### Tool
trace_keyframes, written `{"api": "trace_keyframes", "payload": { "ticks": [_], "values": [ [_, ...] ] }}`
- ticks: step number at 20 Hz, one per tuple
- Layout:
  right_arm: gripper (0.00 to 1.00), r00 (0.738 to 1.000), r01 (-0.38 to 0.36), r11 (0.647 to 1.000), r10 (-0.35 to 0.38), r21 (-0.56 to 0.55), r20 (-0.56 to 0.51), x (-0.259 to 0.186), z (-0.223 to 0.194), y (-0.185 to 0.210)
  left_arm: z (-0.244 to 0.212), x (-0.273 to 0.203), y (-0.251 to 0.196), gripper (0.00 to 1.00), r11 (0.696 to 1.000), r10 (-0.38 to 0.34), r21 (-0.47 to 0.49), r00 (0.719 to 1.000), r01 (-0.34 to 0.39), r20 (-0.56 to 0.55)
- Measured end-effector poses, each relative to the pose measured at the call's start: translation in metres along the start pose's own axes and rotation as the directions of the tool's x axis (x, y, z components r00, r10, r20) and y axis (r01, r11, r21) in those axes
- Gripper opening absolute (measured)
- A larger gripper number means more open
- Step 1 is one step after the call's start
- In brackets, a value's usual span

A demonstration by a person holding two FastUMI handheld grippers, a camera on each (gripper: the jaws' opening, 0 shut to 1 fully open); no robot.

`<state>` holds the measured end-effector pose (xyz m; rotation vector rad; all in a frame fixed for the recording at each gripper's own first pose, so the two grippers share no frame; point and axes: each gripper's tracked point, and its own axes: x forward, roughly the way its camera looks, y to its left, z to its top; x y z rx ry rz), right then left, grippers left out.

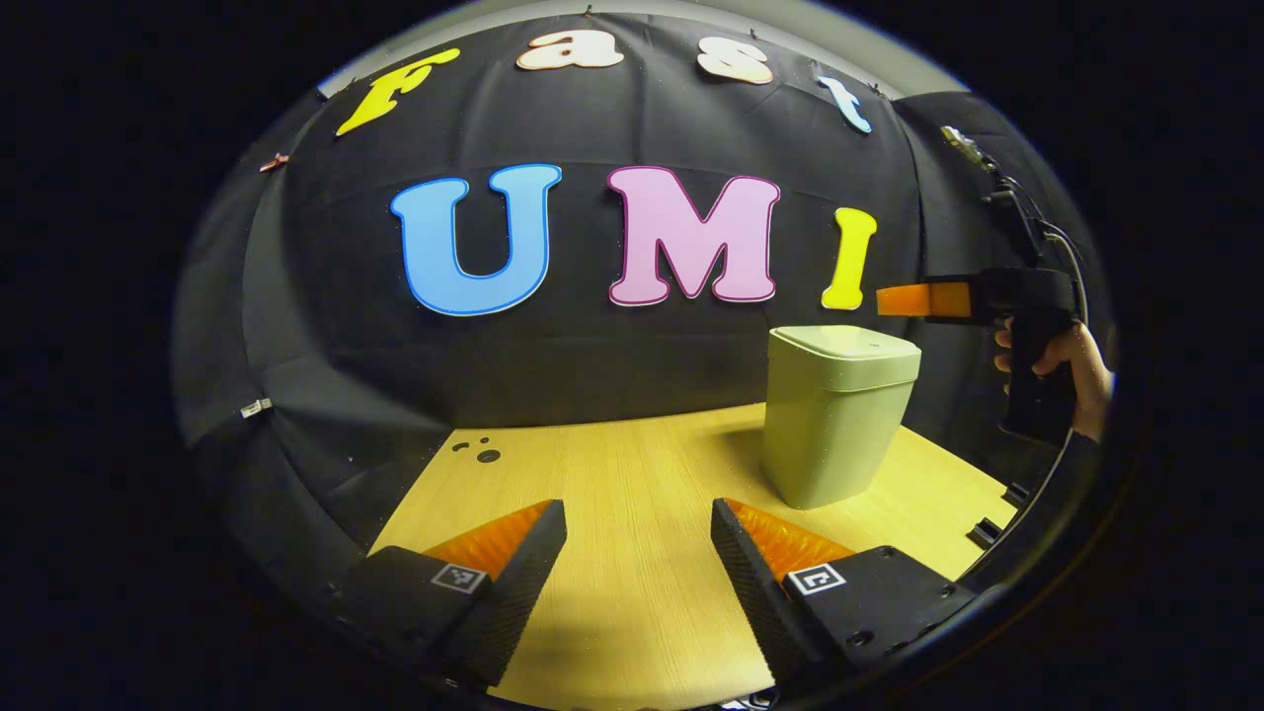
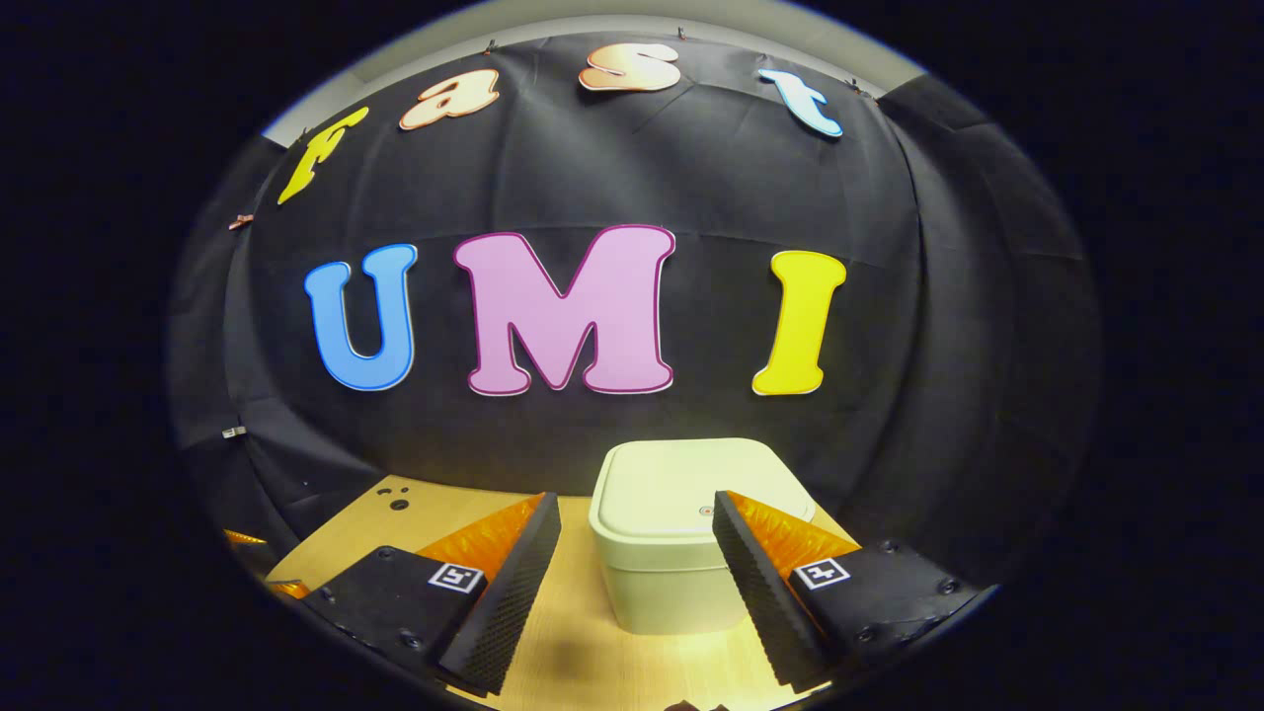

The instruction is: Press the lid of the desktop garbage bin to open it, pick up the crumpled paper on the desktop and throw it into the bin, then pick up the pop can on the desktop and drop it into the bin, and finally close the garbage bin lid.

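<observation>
I see one garbage bin (image 1: 839,415), lid seemingly down, on the table (image 1: 632,494); my left gripper (image 1: 639,563) and right gripper (image 2: 637,558) both gape, holding nothing.

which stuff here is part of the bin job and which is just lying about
Part of the job:
- garbage bin, lid closed
- right gripper, open, above and in front of the bin
- left gripper, open, over bare desktop

Just there:
- wooden desktop
- small dark holes in its far left corner
- black cloth wall
</observation>
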<state>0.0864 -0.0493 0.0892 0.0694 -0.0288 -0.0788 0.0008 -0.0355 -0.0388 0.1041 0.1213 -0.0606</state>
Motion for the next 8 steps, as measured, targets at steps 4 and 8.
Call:
{"api": "trace_keyframes", "payload": {
  "ticks": [4, 8],
  "values": [
    [0.98, 0.999, -0.030, 1.000, 0.030, 0.010, -0.021, -0.043, -0.028, 0.017, 0.013, -0.007, -0.004, 0.94, 1.000, 0.019, -0.019, 0.998, -0.019, 0.051],
    [0.98, 0.994, -0.058, 0.998, 0.060, 0.021, -0.091, -0.071, -0.069, 0.035, 0.005, -0.010, -0.004, 0.94, 0.999, 0.035, -0.033, 0.998, -0.033, 0.056]
  ]
}}
